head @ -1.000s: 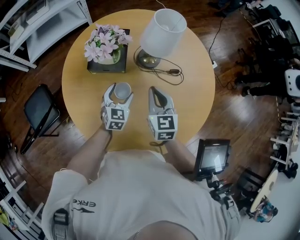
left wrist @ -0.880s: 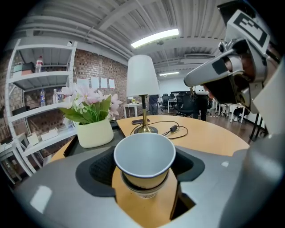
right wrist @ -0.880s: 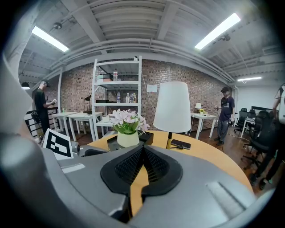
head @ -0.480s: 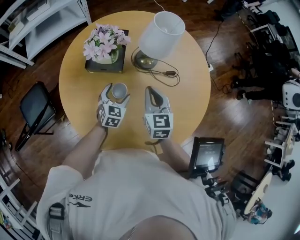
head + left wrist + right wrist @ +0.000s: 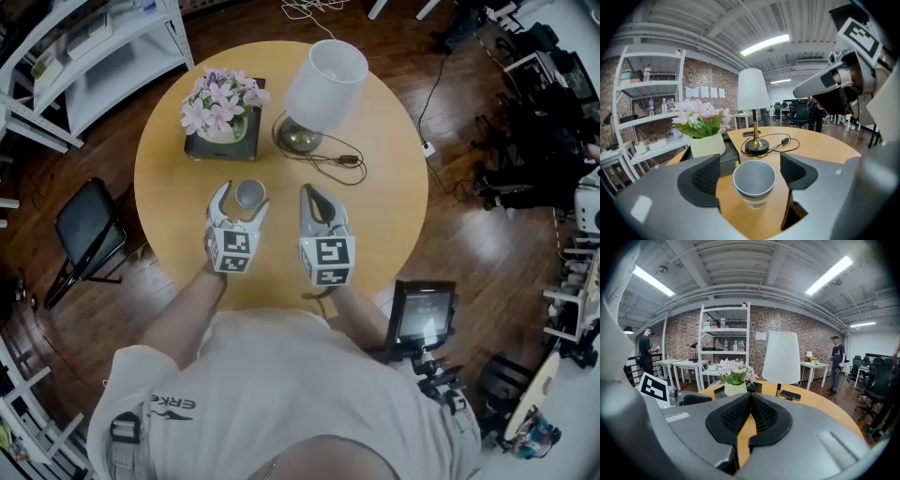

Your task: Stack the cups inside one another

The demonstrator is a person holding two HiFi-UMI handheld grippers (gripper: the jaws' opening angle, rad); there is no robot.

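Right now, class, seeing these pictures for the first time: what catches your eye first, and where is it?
A white cup stands on the round wooden table between the jaws of the left claw, which have just been opening and do not touch it. The right claw is shut beside it. Behind them stand a white-shaded lamp and a pot of pink flowers.

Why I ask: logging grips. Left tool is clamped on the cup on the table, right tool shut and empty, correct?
No: the left gripper view shows the left tool open, having just been opening, pads clear of the cup between them. The right tool is shut and empty.
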